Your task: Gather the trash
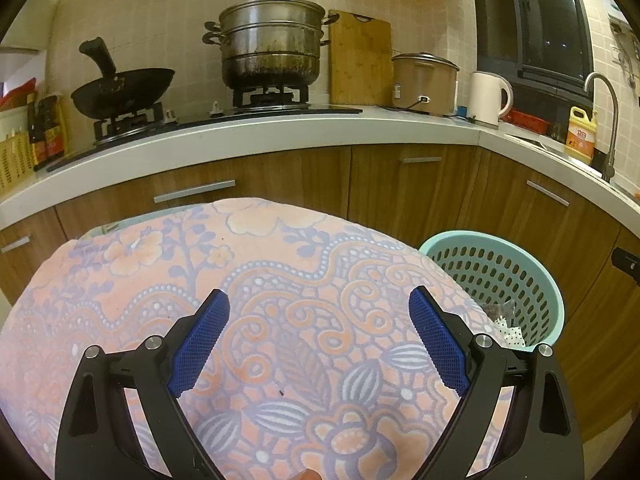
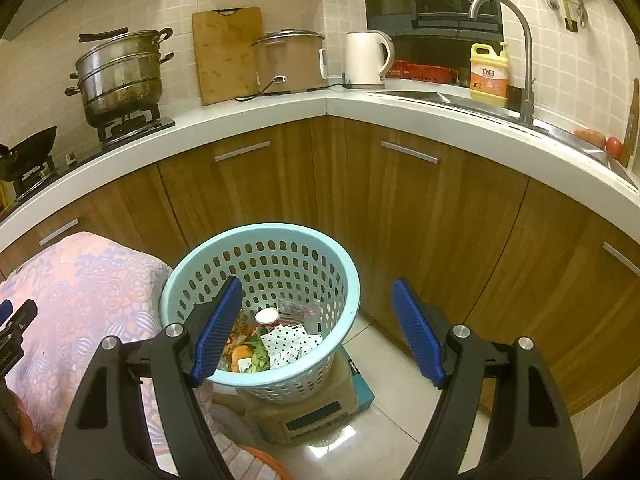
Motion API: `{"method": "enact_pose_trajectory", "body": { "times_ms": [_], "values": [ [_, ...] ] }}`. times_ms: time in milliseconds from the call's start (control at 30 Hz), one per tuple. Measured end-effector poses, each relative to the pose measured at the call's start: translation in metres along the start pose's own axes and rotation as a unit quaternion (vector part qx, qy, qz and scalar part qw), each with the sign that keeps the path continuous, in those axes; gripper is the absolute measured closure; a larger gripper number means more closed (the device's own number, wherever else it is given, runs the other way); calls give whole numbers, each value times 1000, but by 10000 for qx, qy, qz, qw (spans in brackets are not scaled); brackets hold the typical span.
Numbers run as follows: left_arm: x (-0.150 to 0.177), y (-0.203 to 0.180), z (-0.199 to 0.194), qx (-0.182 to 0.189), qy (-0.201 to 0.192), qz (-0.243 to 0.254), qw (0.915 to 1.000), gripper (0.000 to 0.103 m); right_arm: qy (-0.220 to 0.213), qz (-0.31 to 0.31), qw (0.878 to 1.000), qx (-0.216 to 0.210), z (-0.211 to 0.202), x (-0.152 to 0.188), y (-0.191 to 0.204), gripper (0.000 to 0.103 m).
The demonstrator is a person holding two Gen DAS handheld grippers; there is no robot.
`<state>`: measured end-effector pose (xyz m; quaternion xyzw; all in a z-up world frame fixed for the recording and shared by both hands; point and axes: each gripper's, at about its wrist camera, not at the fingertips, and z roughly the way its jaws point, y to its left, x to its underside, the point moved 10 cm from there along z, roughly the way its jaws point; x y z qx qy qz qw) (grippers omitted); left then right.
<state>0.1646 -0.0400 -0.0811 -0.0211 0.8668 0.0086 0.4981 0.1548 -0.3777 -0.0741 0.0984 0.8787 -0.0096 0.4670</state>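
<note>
A light blue perforated basket stands on a box on the floor beside the cloth-covered surface. It holds trash: playing cards, a red-capped jar, wrappers and vegetable scraps. My right gripper is open and empty, hovering above the basket's rim. My left gripper is open and empty above the pink and purple floral cloth. The basket also shows in the left wrist view, to the right of the cloth, with some trash visible inside.
Wooden cabinets under a white L-shaped counter curve close behind the basket. On the counter stand a steamer pot, wok, cutting board, rice cooker, kettle, detergent bottle and sink tap. Tiled floor lies at the right.
</note>
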Motion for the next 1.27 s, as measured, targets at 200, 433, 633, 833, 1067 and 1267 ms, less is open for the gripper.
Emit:
{"method": "enact_pose_trajectory", "body": {
  "times_ms": [200,433,633,833,1067,1267],
  "values": [
    [0,-1,-2,-43,-45,111,9999,10,20,-71,10000,-14,1,1,5,30],
    [0,-2,-3,-68,-36,120,9999,9,61,-47,10000,-19,3,3,5,30],
    [0,-2,-4,-84,-32,138,9999,9,70,-93,9999,-24,3,3,7,30],
    [0,-3,-4,-55,-40,135,9999,9,97,-131,9999,-43,5,5,12,30],
    [2,-1,1,-10,71,74,9999,9,92,-202,9997,-72,4,4,19,30],
    [3,4,3,-58,129,-42,9999,9,74,-204,9997,-71,3,4,19,30]
  ]
}}
